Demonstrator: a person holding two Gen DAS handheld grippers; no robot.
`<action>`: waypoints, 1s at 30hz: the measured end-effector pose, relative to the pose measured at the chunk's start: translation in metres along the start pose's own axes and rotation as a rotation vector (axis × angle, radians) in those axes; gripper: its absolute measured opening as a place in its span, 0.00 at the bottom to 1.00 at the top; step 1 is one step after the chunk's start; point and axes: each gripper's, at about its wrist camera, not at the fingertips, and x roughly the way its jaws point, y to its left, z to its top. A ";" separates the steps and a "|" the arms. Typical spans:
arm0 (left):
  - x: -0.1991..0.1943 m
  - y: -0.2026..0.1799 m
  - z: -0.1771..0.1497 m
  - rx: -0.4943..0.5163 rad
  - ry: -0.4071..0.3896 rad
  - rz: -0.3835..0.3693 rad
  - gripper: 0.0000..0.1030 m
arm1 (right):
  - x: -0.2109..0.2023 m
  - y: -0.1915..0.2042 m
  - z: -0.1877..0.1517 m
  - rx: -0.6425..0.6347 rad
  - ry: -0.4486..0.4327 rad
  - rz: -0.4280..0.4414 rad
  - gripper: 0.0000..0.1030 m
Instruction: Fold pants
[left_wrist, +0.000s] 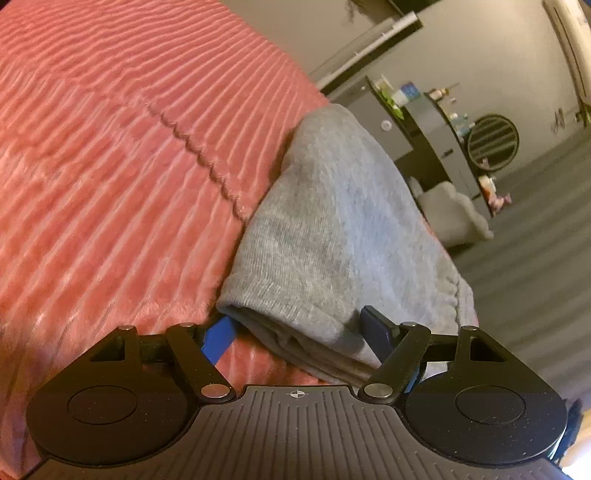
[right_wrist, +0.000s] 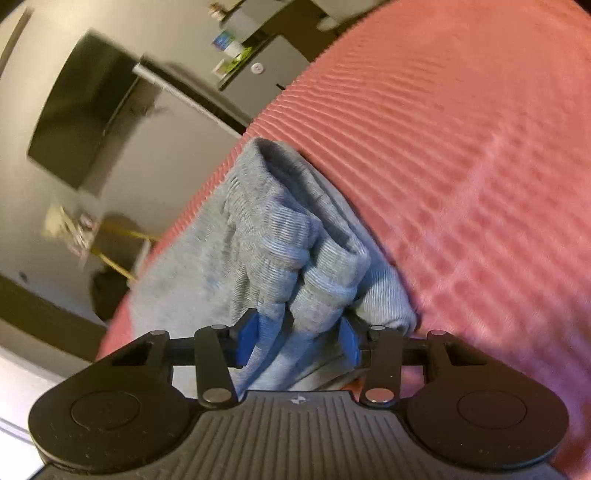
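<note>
A dim room is seen behind a bed: grey walls, a dark wall-mounted screen (right_wrist: 88, 110) towards ten o'clock in the right wrist view, and a dark shelf of small bottles (left_wrist: 439, 122) towards two o'clock in the left wrist view. The bed is covered by a coral-pink ribbed plush blanket (left_wrist: 110, 166), and on it, close to its edge, the grey knitted jersey pants (left_wrist: 332, 221) are laid as a thick folded bundle. In the left wrist view the bundle is spread from the centre towards one o'clock, with a rounded folded edge at six o'clock. The left gripper (left_wrist: 299, 328) is held wide apart astride that folded end; one blue pad lies beside the fold on the blanket side and the dark pad on the other side, and no pinching of the cloth is evident, so it is judged released. In the right wrist view the ribbed cuffs and bunched layers of the pants are gathered at six o'clock, directly between the fingers of the right gripper (right_wrist: 299, 339). The cloth is flanked closely by both blue pads, yet whether it is pressed cannot be told. The fabric is judged soft, light and limp, thick where it is layered, and not slippery; it would sag and unroll if lifted by one layer only. A hold is best taken across all layers at the folded end and at the stiffer ribbed cuffs, so that the stack is kept together.
</note>
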 end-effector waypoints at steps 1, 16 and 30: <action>0.001 0.001 0.001 0.000 0.001 0.000 0.76 | -0.002 0.003 0.000 -0.021 -0.002 -0.010 0.44; -0.024 -0.001 -0.008 0.098 -0.080 0.142 0.47 | -0.016 0.040 -0.025 -0.300 -0.062 -0.205 0.48; -0.054 -0.033 -0.039 0.335 -0.015 0.464 0.89 | -0.048 0.069 -0.081 -0.604 -0.051 -0.273 0.91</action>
